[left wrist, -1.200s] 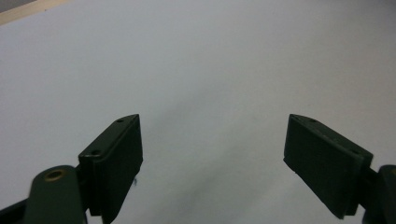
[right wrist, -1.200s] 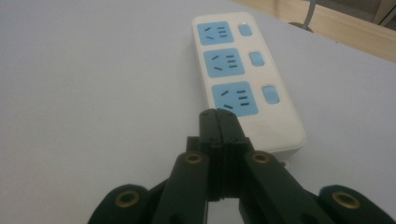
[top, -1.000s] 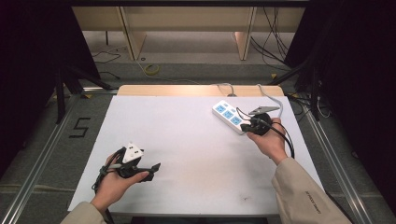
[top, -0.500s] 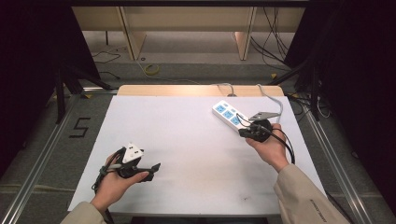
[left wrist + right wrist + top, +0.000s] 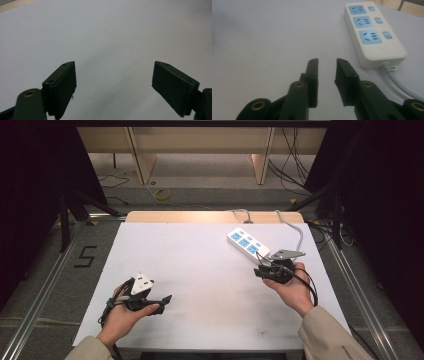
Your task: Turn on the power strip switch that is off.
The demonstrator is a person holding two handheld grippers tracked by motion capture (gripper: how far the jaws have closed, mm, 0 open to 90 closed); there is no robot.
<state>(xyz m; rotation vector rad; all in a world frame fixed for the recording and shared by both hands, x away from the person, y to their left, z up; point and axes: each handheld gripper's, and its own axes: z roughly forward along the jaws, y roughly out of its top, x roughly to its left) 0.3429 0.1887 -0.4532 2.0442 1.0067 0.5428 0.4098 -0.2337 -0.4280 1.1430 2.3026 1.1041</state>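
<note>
Three blue sockets sit in a row on the white power strip (image 5: 372, 32), far right on the table (image 5: 200, 270). Its long side runs away from the right gripper (image 5: 326, 65), just right of the nearly closed, empty jaws. The left gripper (image 5: 113, 82) is wide open, far off

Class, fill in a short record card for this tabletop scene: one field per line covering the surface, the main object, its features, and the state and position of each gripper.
Surface: white table
Main object: white power strip, lying flat at the far right of the table
Features: three blue sockets, three blue switches, grey cable leaving its near end
Right gripper: jaws narrowly apart, nothing between them, beside the strip, not touching it
Left gripper: jaws wide apart, nothing between them, over bare table at the near left
</note>
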